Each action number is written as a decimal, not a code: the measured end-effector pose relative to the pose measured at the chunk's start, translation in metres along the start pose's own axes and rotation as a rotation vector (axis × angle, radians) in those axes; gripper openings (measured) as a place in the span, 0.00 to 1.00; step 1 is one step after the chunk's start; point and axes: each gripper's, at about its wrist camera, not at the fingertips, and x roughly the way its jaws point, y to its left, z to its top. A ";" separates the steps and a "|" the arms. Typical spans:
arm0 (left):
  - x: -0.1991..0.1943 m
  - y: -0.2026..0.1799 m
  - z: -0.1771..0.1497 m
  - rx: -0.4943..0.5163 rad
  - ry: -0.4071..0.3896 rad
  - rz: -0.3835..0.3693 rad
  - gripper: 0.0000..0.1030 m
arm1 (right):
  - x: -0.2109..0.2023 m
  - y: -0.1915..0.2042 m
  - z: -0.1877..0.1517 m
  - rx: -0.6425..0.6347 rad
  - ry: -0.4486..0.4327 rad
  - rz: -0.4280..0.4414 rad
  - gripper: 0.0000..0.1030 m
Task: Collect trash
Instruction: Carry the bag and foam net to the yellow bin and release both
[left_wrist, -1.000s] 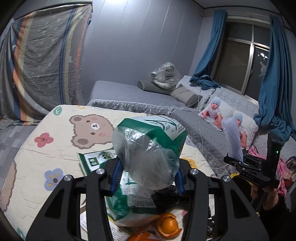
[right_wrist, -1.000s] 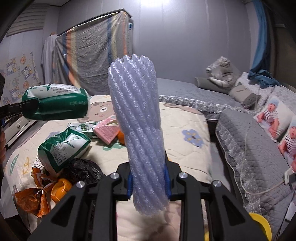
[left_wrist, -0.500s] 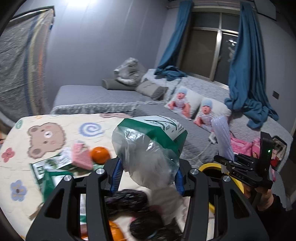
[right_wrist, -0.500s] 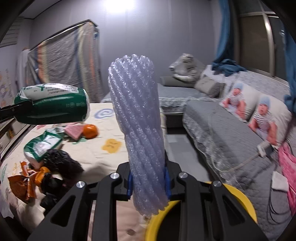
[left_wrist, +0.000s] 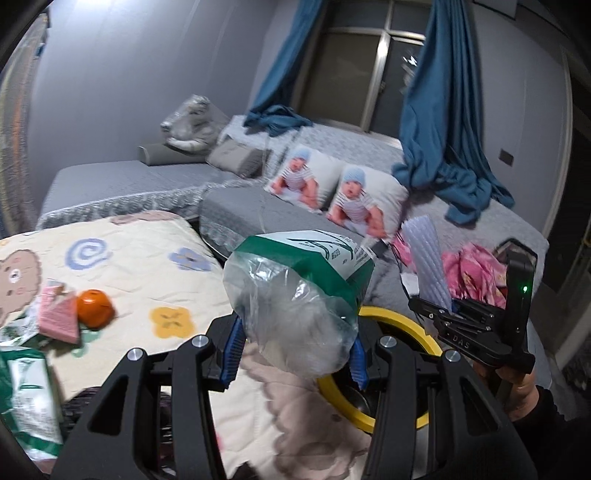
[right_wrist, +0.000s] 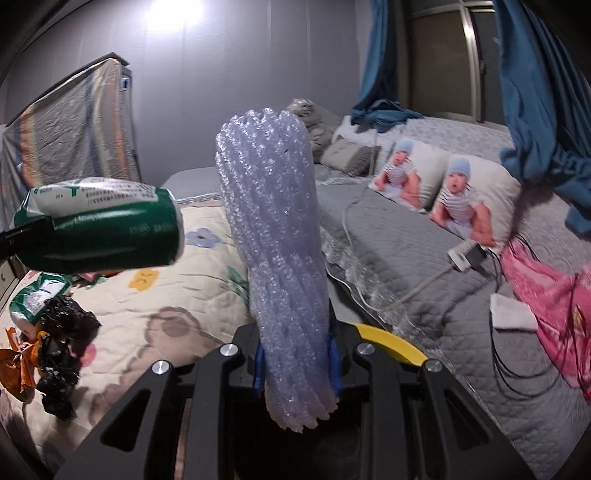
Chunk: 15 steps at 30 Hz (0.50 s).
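Note:
My left gripper (left_wrist: 293, 360) is shut on a crumpled green and clear plastic bag (left_wrist: 295, 295), held above the rim of a yellow bin (left_wrist: 399, 321). In the right wrist view that same bag (right_wrist: 99, 229) hangs at the left. My right gripper (right_wrist: 297, 373) is shut on a pale ribbed foam net sleeve (right_wrist: 277, 236) that stands upright. The yellow bin's rim (right_wrist: 388, 341) shows just behind those fingers. The left wrist view also shows the right gripper (left_wrist: 443, 314) with the sleeve (left_wrist: 424, 266), held by a hand at the right.
On the cartoon blanket (left_wrist: 147, 266) lie an orange (left_wrist: 94, 308), a pink wrapper (left_wrist: 59, 319), a green bag (left_wrist: 26, 398), black bags (right_wrist: 62, 354) and orange wrappers (right_wrist: 18, 365). Grey beds with baby-print pillows (left_wrist: 347, 199) and pink cloth (right_wrist: 546, 295) lie beyond.
Both grippers swung right from over the blanket toward the bed edge, each keeping its load. The yellow bin came into view below them.

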 end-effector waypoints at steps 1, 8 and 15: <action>0.007 -0.005 -0.002 0.007 0.010 -0.009 0.43 | 0.000 -0.006 -0.004 0.009 0.008 -0.016 0.23; 0.051 -0.034 -0.018 0.043 0.079 -0.072 0.43 | 0.005 -0.039 -0.034 0.091 0.082 -0.076 0.24; 0.091 -0.060 -0.030 0.064 0.141 -0.101 0.44 | 0.013 -0.057 -0.059 0.136 0.151 -0.117 0.24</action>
